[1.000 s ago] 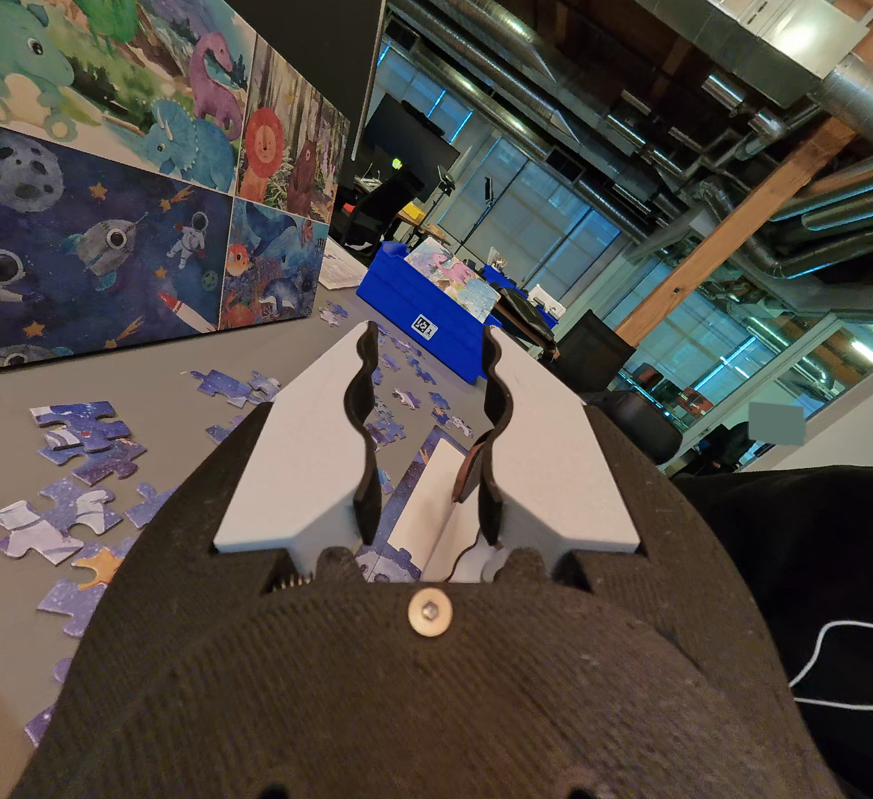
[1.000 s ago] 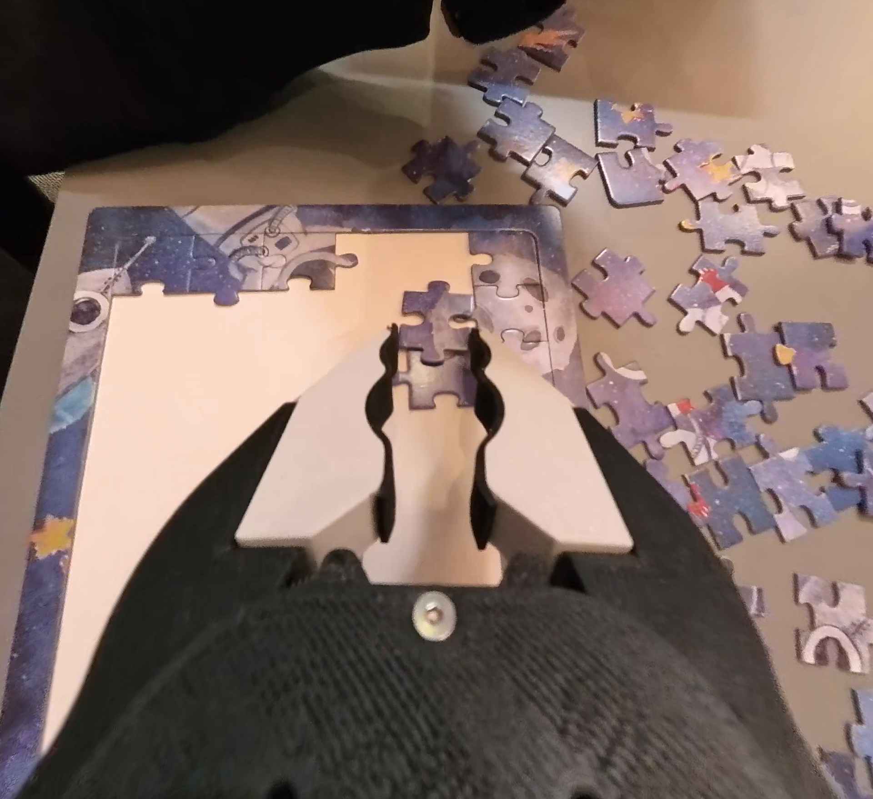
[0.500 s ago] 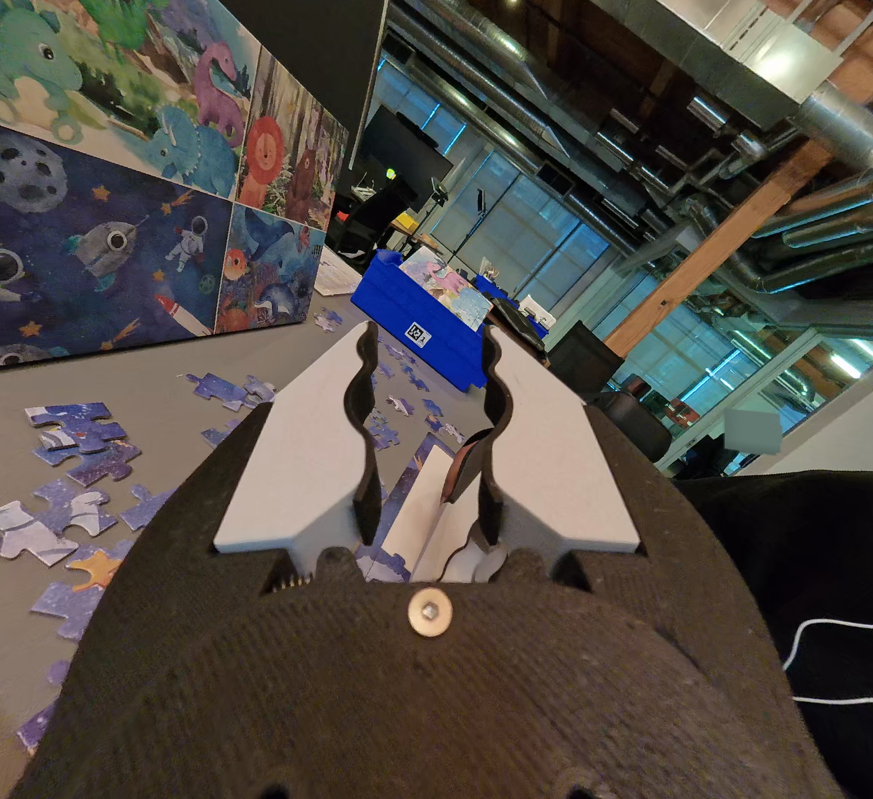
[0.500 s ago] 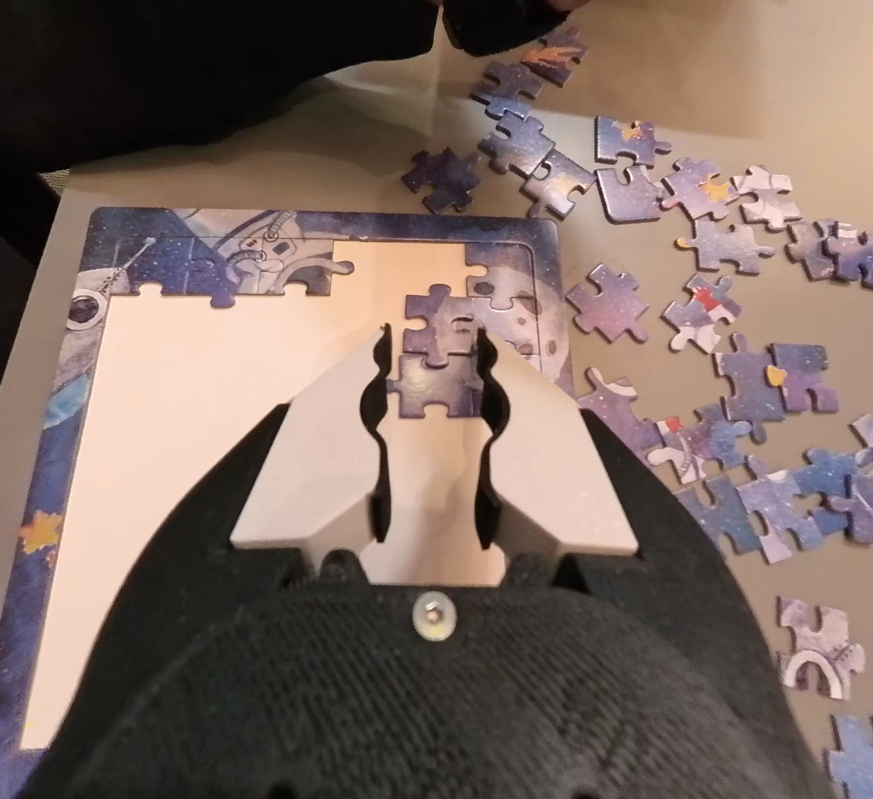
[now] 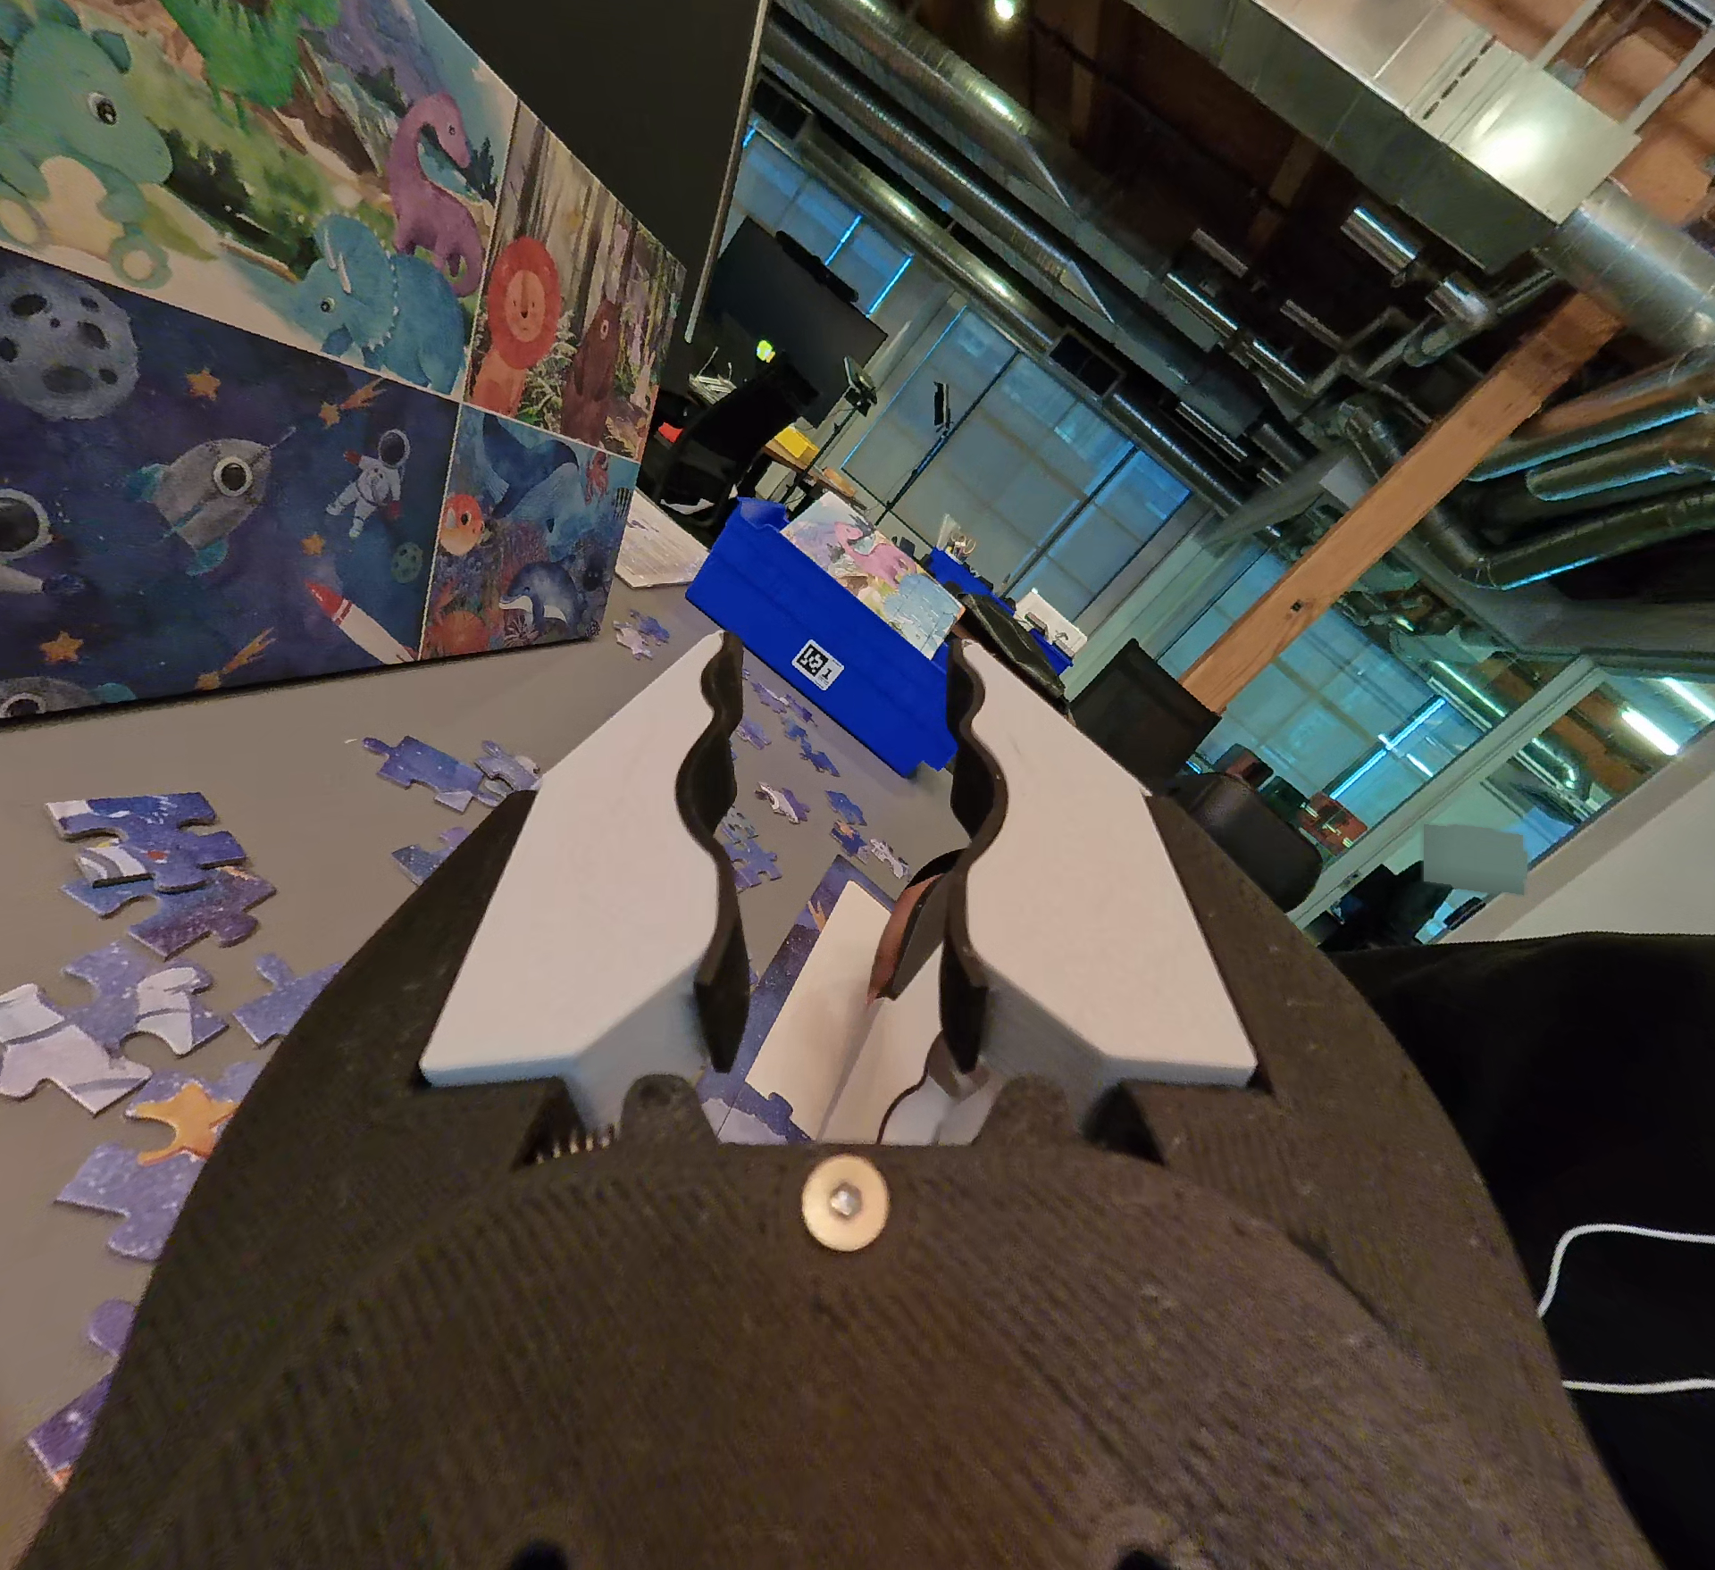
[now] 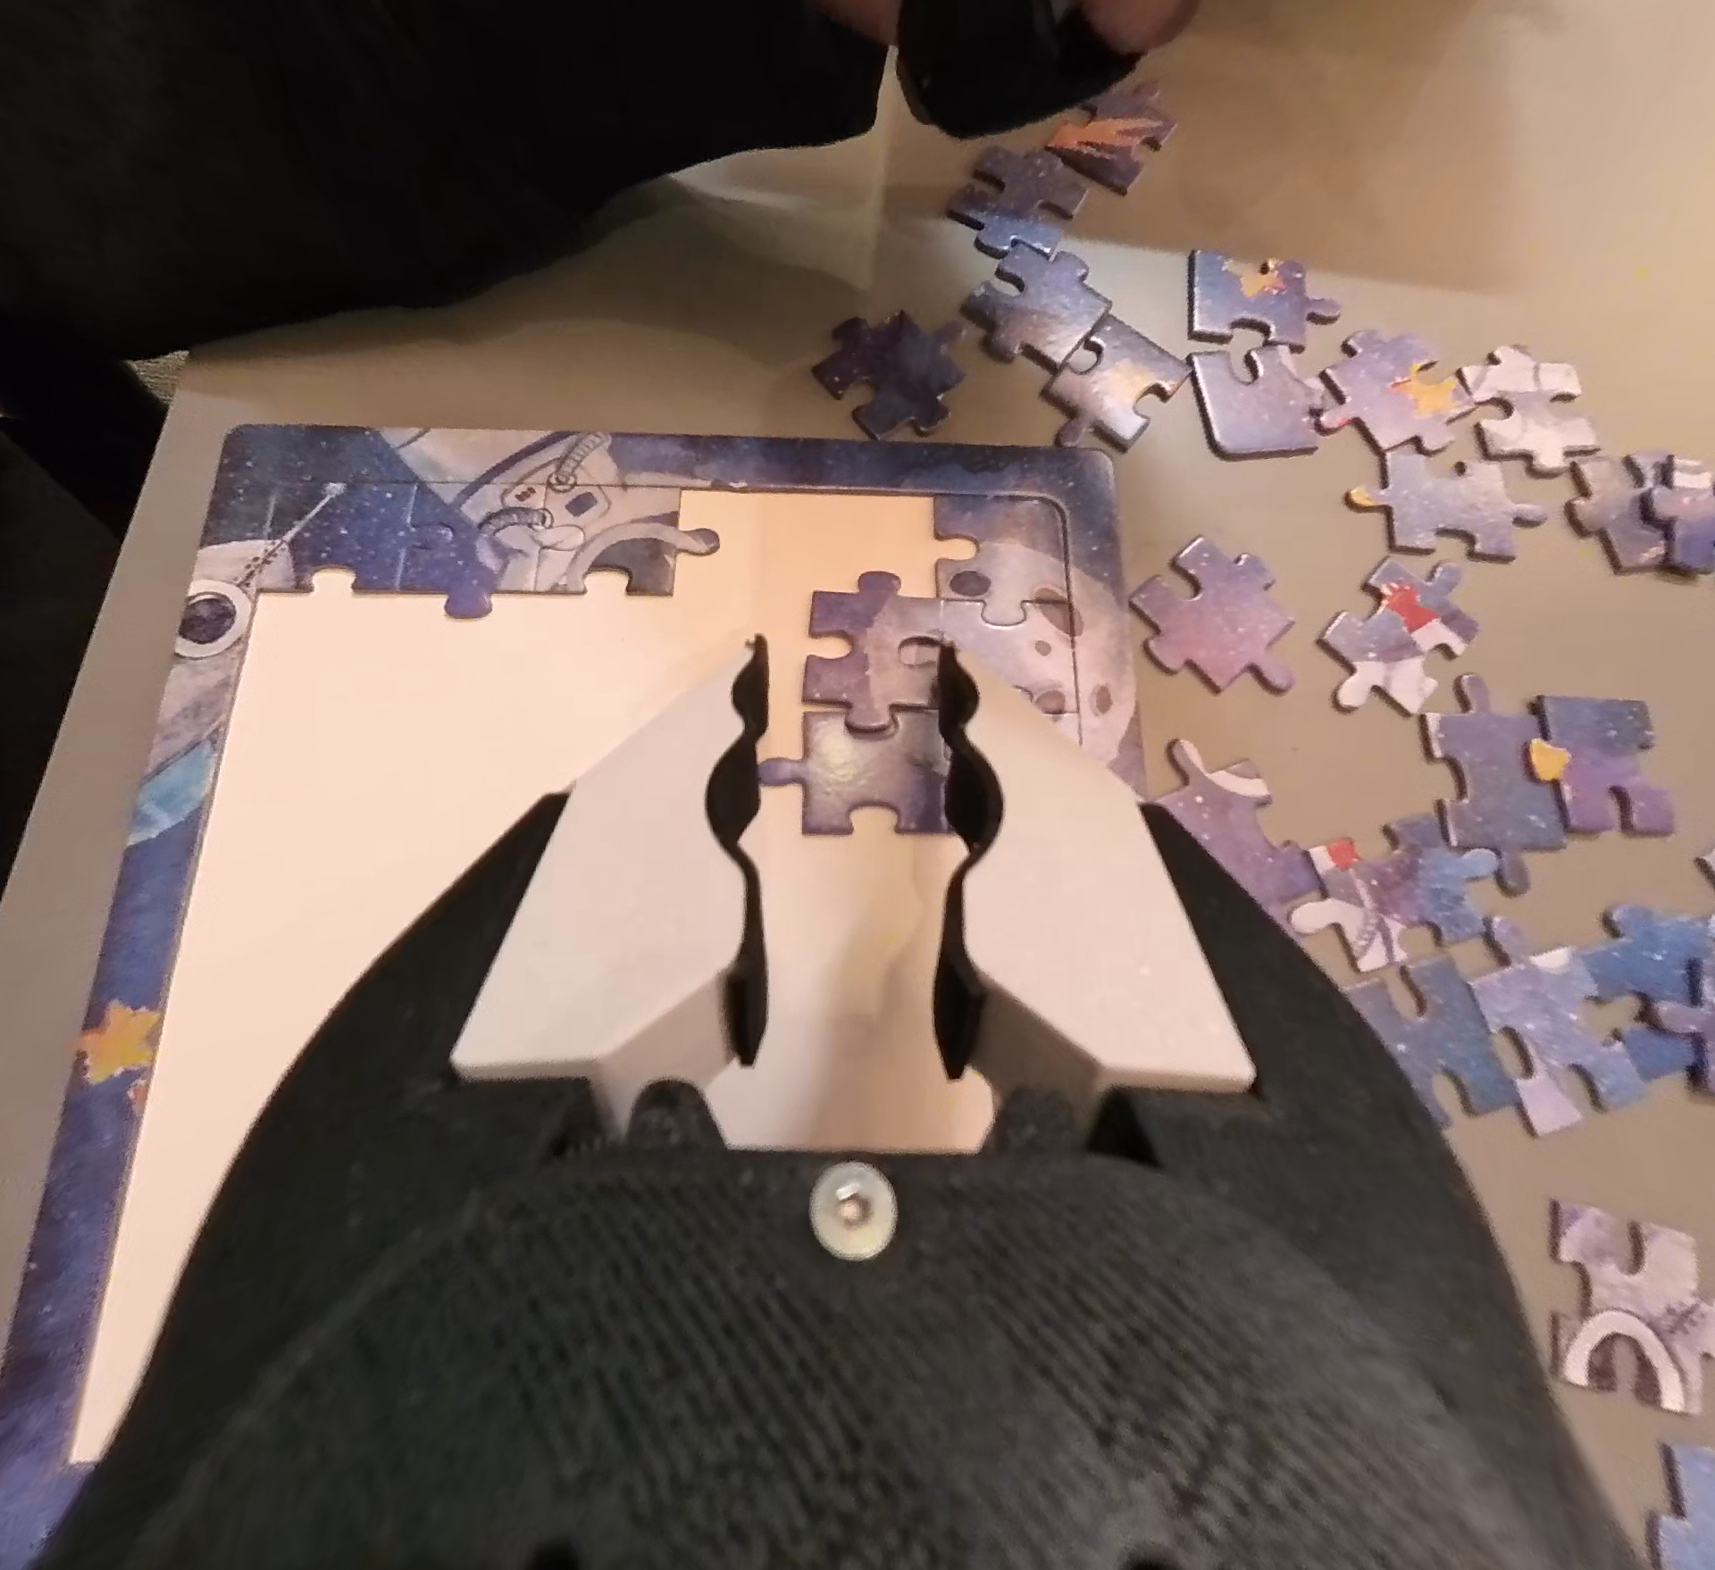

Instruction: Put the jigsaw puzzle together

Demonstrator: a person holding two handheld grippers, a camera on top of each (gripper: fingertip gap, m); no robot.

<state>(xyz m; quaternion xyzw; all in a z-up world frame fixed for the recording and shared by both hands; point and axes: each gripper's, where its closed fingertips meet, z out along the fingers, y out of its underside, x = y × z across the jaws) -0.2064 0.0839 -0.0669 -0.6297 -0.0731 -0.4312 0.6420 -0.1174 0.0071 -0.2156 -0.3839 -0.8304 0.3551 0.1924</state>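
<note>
Grey tabletop, puzzle tray (image 6: 650,449) — pieces strewn right.
Right gripper (image 6: 849,663) jaws have widened, releasing the joined pieces (image 6: 872,718) flat in the tray beside the moon corner; left gripper (image 5: 840,663) gapes empty — loose pieces (image 6: 1392,505) remain.

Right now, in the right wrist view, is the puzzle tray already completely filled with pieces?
No, the puzzle tray has pieces only along its top edge and right side, and most of its pale inner base is bare.

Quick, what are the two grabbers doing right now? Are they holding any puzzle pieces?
Left gripper: fingers open, holding nothing, up above the grey table.
Right gripper: fingers open, holding nothing, over two joined puzzle pieces lying in the puzzle tray.
</note>
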